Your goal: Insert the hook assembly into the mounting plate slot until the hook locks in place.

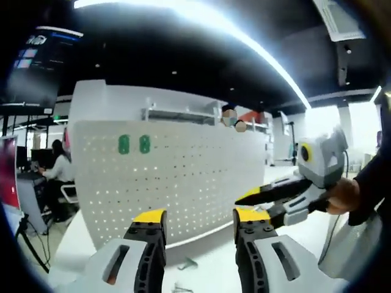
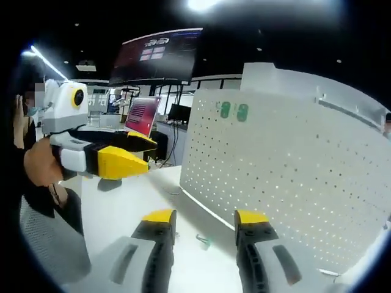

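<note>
Both grippers (image 1: pixel 199 218) (image 2: pixel 205 218) hover open-fingered before the white pegboard (image 1: pixel 183 177).

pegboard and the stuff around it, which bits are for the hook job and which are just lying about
For the job:
white pegboard
small metal hooks on the table
left tool, open
right tool, open

Just about:
two green tags
overhead screen
red monitor
seated person

- The pegboard (image 1: pixel 177 183) (image 2: pixel 287 177) is showing white, dotted with a regular grid of small holes.
- Two hooks (image 1: pixel 134 144) (image 2: pixel 234 111) on it are showing green.
- The left gripper (image 1: pixel 198 223) and right gripper (image 2: pixel 204 220) are wearing yellow tips on black-and-grey jaws.
- The bench (image 2: pixel 134 207) is looking white.
</note>
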`<act>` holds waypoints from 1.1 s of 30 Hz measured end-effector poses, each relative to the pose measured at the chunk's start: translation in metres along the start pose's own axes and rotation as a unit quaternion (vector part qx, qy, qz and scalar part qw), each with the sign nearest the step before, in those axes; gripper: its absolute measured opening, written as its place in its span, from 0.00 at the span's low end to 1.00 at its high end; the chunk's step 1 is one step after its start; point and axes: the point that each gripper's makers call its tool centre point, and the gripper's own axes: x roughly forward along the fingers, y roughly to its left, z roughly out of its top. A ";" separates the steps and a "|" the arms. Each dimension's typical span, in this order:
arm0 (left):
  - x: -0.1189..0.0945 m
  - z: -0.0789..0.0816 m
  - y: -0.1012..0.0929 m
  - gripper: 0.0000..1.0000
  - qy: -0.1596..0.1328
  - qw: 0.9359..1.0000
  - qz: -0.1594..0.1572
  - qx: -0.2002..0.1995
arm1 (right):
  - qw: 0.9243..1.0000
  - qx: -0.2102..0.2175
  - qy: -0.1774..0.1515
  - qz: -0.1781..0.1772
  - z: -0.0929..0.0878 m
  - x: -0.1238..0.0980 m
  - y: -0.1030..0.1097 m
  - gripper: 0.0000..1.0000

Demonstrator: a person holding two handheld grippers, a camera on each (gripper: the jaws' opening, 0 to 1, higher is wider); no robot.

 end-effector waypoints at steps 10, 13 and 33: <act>-0.005 0.018 -0.023 0.46 -0.028 0.999 -0.036 0.008 | 0.998 -0.018 0.028 0.044 -0.002 0.048 0.020 0.36; -0.007 0.019 -0.024 0.46 -0.030 0.999 -0.040 -0.002 | 0.997 -0.029 0.038 0.062 -0.006 0.059 0.029 0.35; -0.021 0.029 -0.004 0.48 -0.048 0.999 0.017 0.014 | 0.968 -0.050 0.094 0.229 -0.061 0.107 0.069 0.33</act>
